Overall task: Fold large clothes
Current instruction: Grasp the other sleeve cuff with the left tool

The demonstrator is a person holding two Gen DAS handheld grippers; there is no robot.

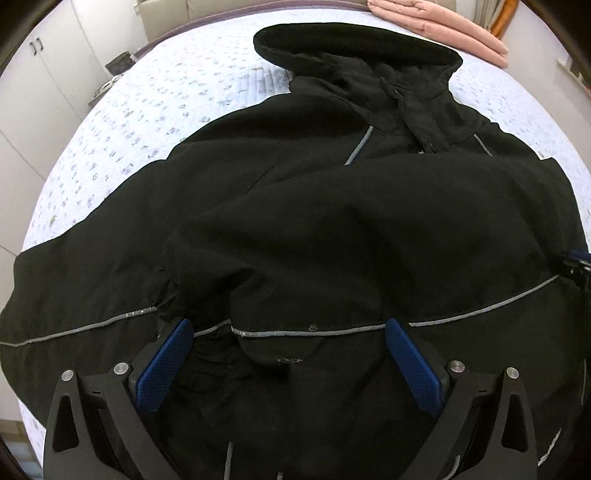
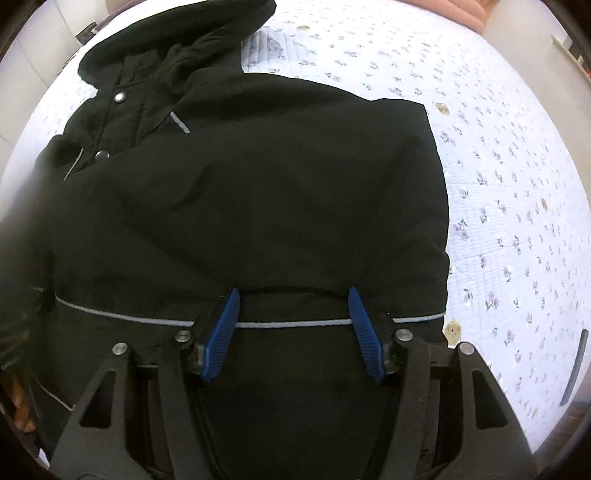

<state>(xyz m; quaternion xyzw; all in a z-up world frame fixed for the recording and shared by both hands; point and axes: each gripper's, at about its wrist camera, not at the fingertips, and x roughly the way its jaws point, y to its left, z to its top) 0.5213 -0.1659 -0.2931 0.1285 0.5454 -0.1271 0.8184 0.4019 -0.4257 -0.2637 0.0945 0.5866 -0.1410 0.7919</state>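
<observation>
- The left hand-held gripper has its blue pads spread wide, with nothing clamped between them; they hover over the lower part of a black hooded jacket, just at its grey reflective stripe.
- The right hand-held gripper is likewise spread wide and holds nothing; its blue pads straddle the same stripe near the jacket's hem.
- Whether either gripper's pads touch the fabric cannot be told.
- The jacket lies spread on a bed covered by a pale flowered quilt, hood pointing away from both grippers and one sleeve folded across the chest.
- In the right wrist view the jacket's right edge lies straight, with bare quilt beyond it.
- A folded pink garment lies at the far edge of the bed, well apart from the jacket.
</observation>
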